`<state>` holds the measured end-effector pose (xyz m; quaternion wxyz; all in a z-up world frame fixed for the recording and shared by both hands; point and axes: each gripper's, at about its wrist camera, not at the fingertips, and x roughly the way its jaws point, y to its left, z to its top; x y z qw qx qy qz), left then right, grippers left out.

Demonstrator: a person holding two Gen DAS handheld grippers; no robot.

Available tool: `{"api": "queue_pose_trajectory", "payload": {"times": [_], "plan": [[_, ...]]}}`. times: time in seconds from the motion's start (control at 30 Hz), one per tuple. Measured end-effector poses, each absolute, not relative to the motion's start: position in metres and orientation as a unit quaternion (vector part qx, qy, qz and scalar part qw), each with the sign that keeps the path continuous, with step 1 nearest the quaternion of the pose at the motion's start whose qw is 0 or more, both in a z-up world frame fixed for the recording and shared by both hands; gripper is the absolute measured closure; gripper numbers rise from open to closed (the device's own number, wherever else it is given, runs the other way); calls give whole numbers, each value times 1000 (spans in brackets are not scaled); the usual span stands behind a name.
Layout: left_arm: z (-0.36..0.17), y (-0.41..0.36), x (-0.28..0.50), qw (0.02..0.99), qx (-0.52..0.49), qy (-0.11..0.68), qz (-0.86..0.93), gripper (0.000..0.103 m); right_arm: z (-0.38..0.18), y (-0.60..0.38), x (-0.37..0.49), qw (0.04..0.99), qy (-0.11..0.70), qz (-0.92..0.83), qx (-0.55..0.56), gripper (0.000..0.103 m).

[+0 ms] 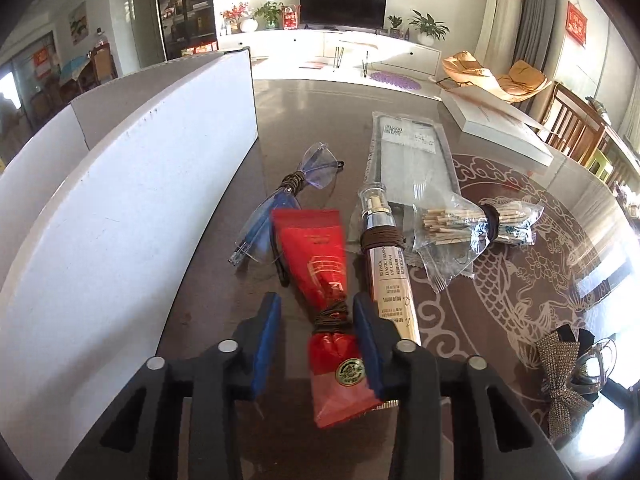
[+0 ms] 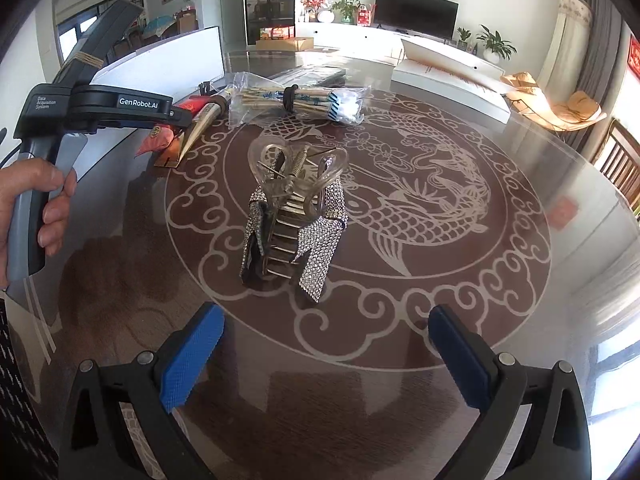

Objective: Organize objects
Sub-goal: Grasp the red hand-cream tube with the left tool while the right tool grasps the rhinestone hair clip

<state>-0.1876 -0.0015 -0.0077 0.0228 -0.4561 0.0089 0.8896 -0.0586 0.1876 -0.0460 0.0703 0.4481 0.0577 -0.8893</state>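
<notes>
Red tube [image 1: 328, 276] gripped between closed jaws of left gripper [image 1: 316, 312], right gripper [image 2: 326, 336] held wide open and empty before hair clip [image 2: 294, 216], glass table [image 2: 440, 300] beneath

Left tool [image 1: 316, 320]: black frame, blue pads, red tube [image 1: 320, 264] between them, with a gold-green round seal and a brown cord wrap. Right of it, a silver tube [image 1: 394, 280], brown-banded. Ahead-left, clear blue-tinted glasses [image 1: 288, 196]. White box wall [image 1: 132, 184] to the left. Desk [image 2: 460, 280]: brown, pale carp-and-cloud pattern. Ahead of right tool [image 2: 326, 352], a silver rhinestone hair clip [image 2: 292, 224].
</notes>
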Motion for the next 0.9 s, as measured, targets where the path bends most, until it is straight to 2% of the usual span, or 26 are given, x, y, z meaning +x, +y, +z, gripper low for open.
{"api": "queue_pose_trajectory", "payload": {"times": [0.2, 0.27, 0.3, 0.33, 0.4, 0.57, 0.9], "plan": [[-9, -18, -101, 45, -461, 18, 886, 83, -46, 188, -59, 70, 57, -889, 448, 1], [-13, -27, -86, 54, -481, -6, 875, 72, -46, 188, -59, 71, 57, -889, 448, 1], [-12, -29, -83, 61, -478, -17, 876, 53, -46, 188, -59, 70, 57, -889, 448, 1], [-11, -31, -84, 59, -477, -21, 877, 23, -46, 188, -59, 70, 57, -889, 448, 1], [-10, -33, -89, 41, -467, -17, 883, 3, -46, 188, -58, 70, 58, -889, 448, 1], [-26, -18, -96, 32, -476, 31, 878, 0, -46, 188, -58, 66, 62, -890, 447, 0], [-26, -18, -93, 39, -476, 28, 878, 0, -47, 190, -58, 73, 49, -888, 452, 0]]}}
